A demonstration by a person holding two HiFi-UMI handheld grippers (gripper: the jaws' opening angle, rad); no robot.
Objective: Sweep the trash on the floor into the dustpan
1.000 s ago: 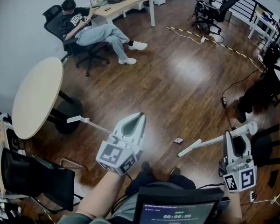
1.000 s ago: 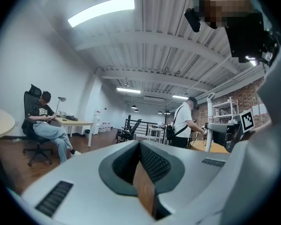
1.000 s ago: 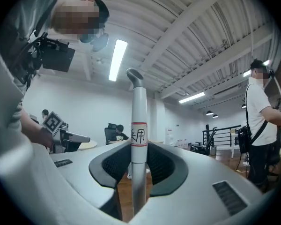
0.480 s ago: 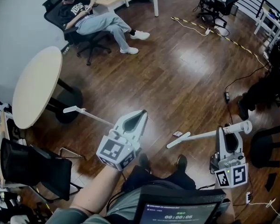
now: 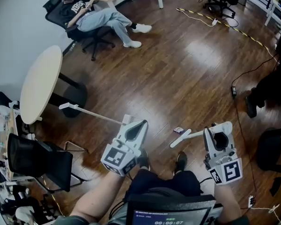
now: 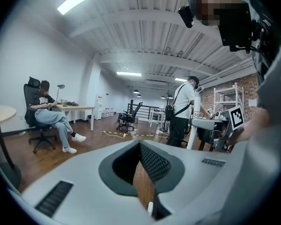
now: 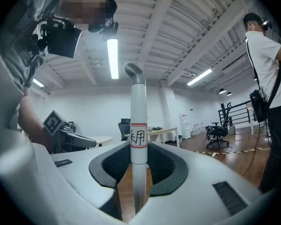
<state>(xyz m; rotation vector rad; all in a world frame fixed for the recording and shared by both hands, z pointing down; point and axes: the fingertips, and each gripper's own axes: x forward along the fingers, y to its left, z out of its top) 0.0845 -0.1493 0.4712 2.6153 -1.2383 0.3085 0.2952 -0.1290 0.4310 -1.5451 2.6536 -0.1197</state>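
With sweeping not yet begun, a small scrap of trash lies on the wood floor near the white pole clamped in the right gripper, while the left gripper pinches a thin white rod; no dustpan shows.

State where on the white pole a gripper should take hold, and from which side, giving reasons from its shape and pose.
Probably the straight shaft near its top end, at the labelled band, coming from the person's side with jaws closing across it. The white pole is slim, round and slants toward the floor; the right gripper is shut on it there.
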